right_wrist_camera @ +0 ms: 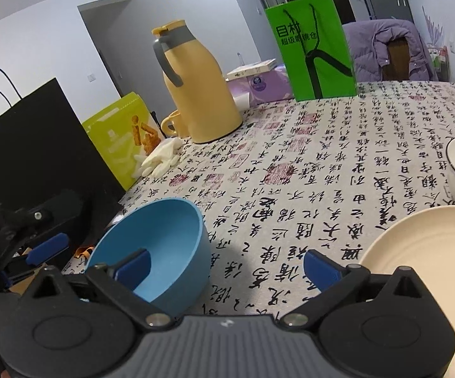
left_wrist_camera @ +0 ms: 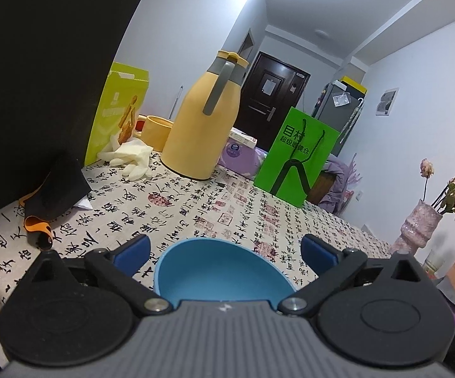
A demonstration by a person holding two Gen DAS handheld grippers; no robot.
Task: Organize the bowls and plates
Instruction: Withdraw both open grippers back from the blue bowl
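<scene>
Both grippers, left gripper (left_wrist_camera: 224,253) and right gripper (right_wrist_camera: 225,267), gape wide, empty; blue bowl (left_wrist_camera: 221,271) probably just released. Next: approach cream plate (right_wrist_camera: 422,252) at 3 o'clock.

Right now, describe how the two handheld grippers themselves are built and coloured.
Both match: the left gripper and right gripper each have a ribbed grey body bearing a small white logo, black linkage arms on silver pivot screws, round black side housings, and blue finger pads. No cables or sleeves show.
</scene>
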